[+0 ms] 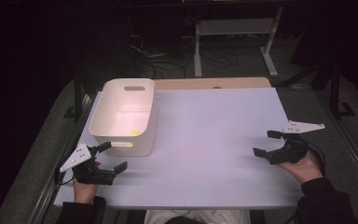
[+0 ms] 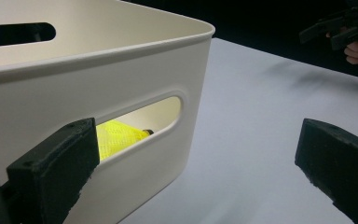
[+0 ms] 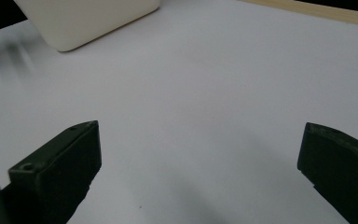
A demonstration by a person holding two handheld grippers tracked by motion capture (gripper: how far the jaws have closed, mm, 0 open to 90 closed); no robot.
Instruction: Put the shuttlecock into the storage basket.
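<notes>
Two hand-held grippers on a white desk (image 1: 205, 140), both released, jaws spread wide, nothing between them. Left hand-held gripper (image 1: 108, 157) parked at the near-left corner, just beside the near wall of the cream storage bin (image 1: 103, 119), one jaw close to the handle slot (image 2: 140, 122) in that wall, touching or not: cannot tell. Right hand-held gripper (image 1: 267, 143) resting well apart at the right edge, aimed left across bare desk toward the bin.

Yellow mesh item (image 2: 119, 136) lying inside the bin, on the floor against the near wall; seen through the handle slot in the left gripper view and as a small yellow patch (image 1: 133, 132) from above. Exact identity too small to tell.

Probable reasons for the layout: bin set at the far-left to leave the central desk area free as working space; item contained so as not to roll or drift; jaws held wide as a ready posture, either after a drop or ahead of a grasp. Likely concern for any next reach: bin wall obstructing a low approach; entry from above preferable.
</notes>
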